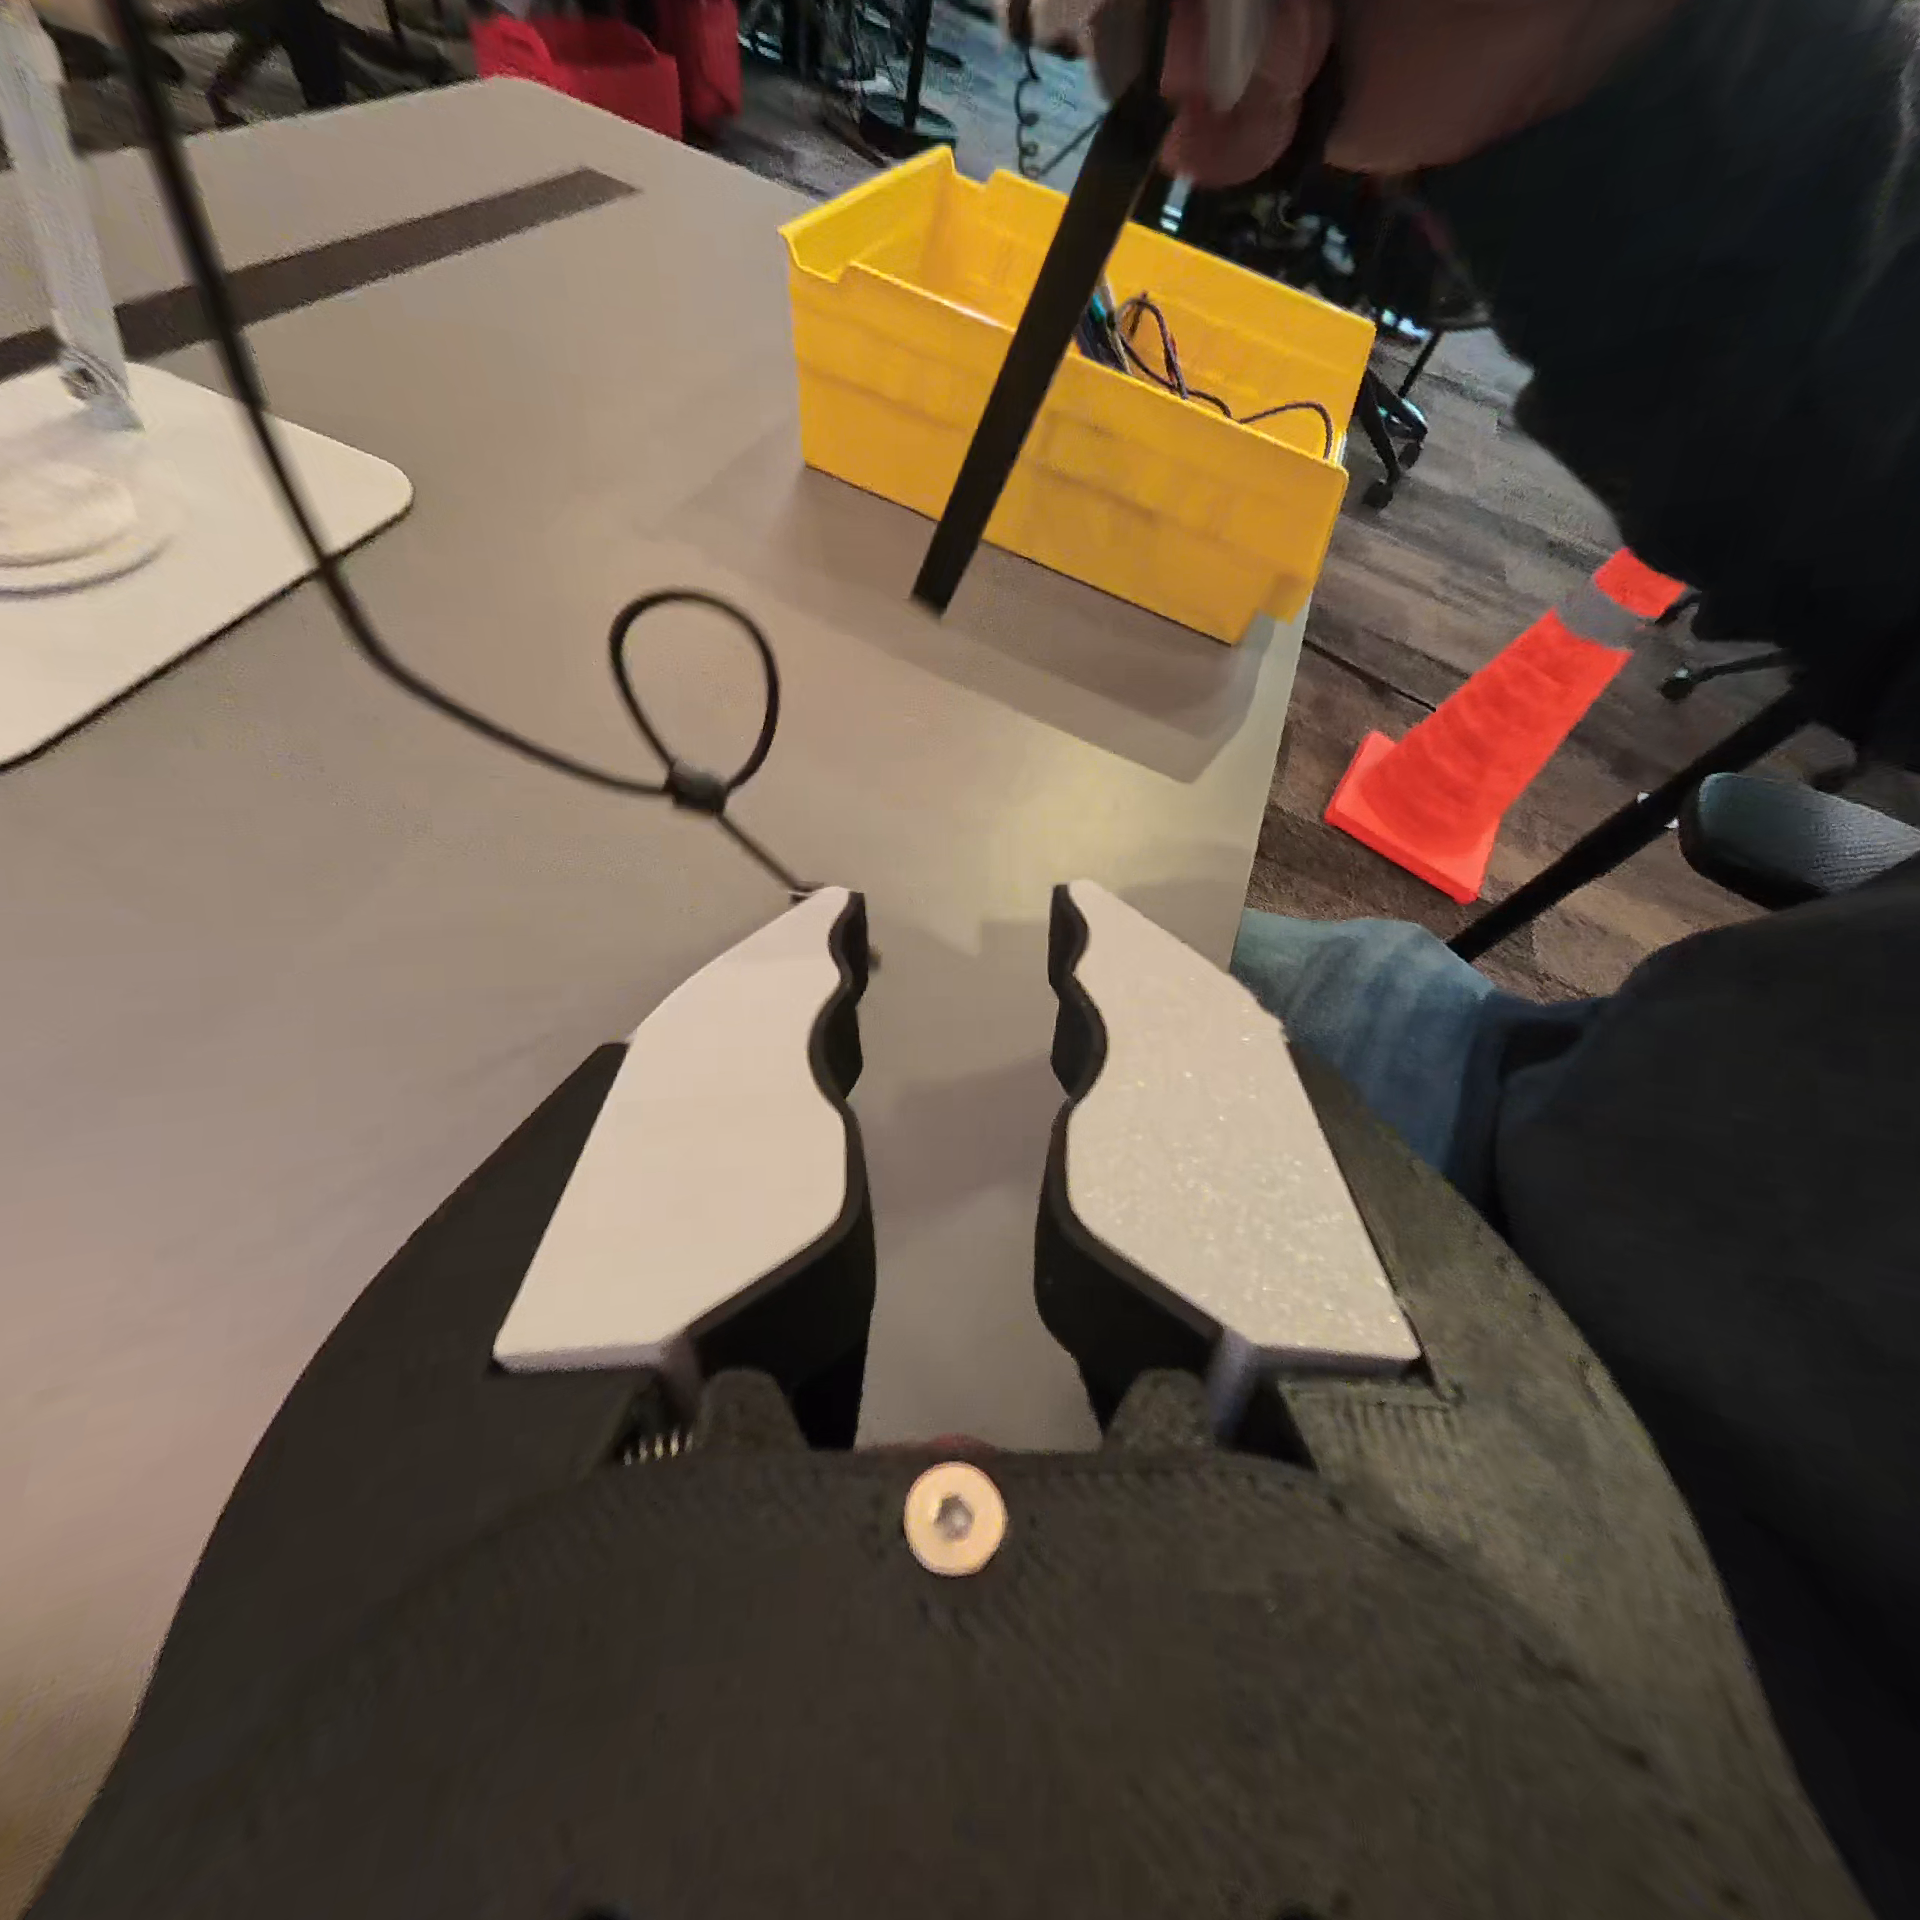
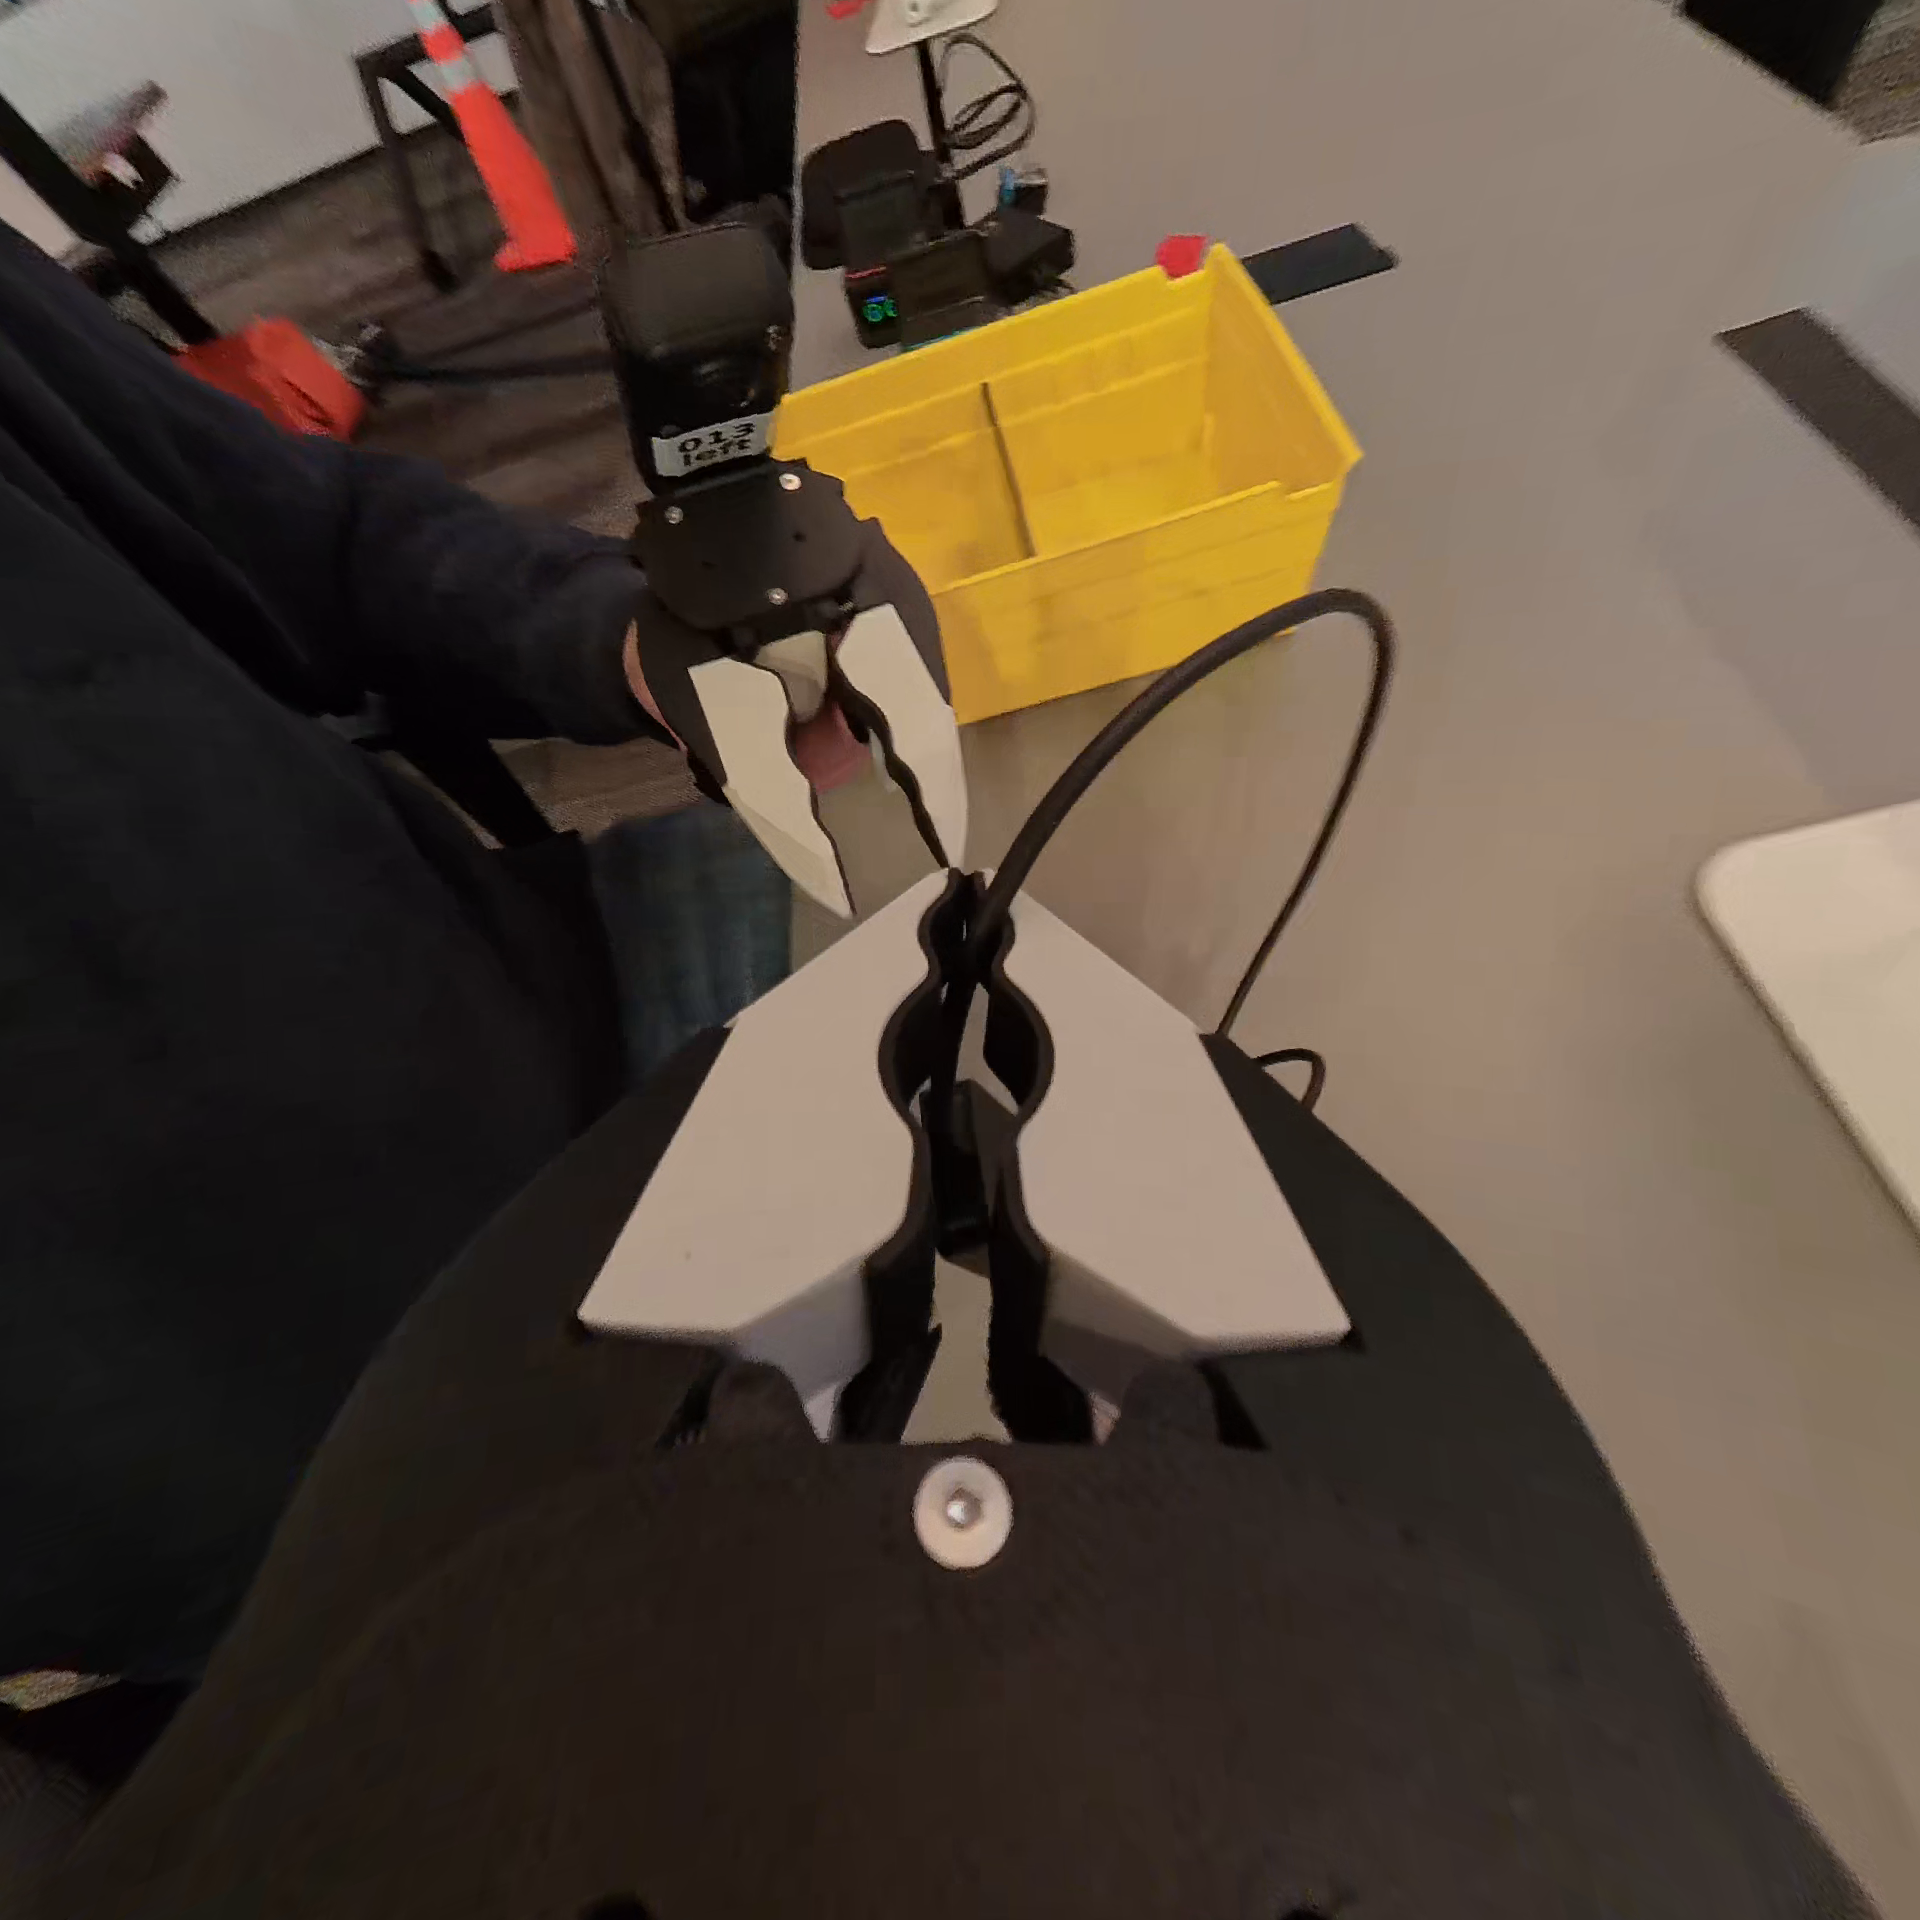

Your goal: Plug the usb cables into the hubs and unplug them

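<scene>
My right gripper (image 2: pixel 968 883) is shut on a thick black cable (image 2: pixel 1195 686). The cable arcs up from the fingertips and comes down to the grey table (image 2: pixel 1558 727). A black block (image 2: pixel 966 1174), a plug or hub end, hangs below between its fingers. My left gripper (image 1: pixel 956 904) is open with bare table between its pads. It also shows in the right wrist view (image 2: pixel 902 883), close to my right fingertips. A thin black cable with a tied loop (image 1: pixel 691 717) lies on the table (image 1: pixel 468 987) and ends at my left fingertip (image 1: pixel 821 904).
A yellow bin (image 1: pixel 1143 488) holding loose cables (image 1: pixel 1174 353) stands near the table's edge; it also shows in the right wrist view (image 2: pixel 1091 634). A long black bar (image 1: pixel 1029 343) hangs from a hand at the top. A white base plate (image 1: pixel 208 582) lies left. An orange cone (image 1: pixel 1475 748) lies on the floor. Some 12 centimeters of space lies between my two pairs of fingers. Left tips and right tips are each some 35 centimeters from the white base plate (image 1: pixel 208 582).
</scene>
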Motion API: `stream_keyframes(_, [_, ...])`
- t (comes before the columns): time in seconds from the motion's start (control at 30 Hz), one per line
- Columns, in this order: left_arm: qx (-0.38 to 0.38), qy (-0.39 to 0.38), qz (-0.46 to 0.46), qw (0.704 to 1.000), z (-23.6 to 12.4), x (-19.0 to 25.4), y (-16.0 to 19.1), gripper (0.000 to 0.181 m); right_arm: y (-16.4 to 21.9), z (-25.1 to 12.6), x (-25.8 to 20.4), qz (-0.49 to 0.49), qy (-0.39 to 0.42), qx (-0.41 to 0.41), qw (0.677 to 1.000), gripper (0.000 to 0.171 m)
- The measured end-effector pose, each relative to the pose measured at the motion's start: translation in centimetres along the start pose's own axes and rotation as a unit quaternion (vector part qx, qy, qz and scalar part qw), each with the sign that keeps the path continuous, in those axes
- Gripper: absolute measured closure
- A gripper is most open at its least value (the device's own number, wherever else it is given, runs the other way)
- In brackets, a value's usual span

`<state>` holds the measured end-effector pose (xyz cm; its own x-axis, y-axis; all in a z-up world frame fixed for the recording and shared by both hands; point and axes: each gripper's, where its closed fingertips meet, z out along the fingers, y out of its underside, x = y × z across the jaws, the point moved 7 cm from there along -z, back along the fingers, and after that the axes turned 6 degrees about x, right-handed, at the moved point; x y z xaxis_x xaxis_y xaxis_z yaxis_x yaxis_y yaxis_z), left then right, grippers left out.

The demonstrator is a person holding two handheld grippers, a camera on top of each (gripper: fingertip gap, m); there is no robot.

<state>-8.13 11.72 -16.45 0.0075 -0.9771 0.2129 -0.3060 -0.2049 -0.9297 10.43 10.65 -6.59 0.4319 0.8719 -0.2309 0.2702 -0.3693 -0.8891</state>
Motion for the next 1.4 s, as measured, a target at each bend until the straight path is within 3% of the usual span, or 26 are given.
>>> stream_keyframes(0.43, [-0.014, 0.016, -0.02, 1.0, 0.8, 0.1, 0.9, 0.15, -6.0, -21.6, 2.4, -0.061, 0.271, -0.053, 0.959, 0.171])
stream_keyframes(0.73, [-0.023, 0.019, -0.037, 0.999, 1.4, -0.1, 1.4, 0.15, -3.4, -31.3, 3.7, -0.025, 0.365, -0.115, 0.923, 0.171])
stream_keyframes(0.9, [-0.032, 0.024, -0.043, 0.998, 1.9, 0.0, 1.8, 0.15, 1.2, -32.6, 6.0, 0.011, 0.376, -0.156, 0.913, 0.171])
stream_keyframes(1.23, [-0.037, 0.018, -0.042, 0.998, 1.9, -0.1, 2.0, 0.15, 13.2, -28.6, 12.8, 0.06, 0.351, -0.234, 0.905, 0.171])
stream_keyframes(1.4, [-0.041, 0.02, -0.046, 0.998, 1.9, -0.3, 2.1, 0.15, 19.2, -28.4, 14.8, 0.115, 0.353, -0.281, 0.885, 0.171])
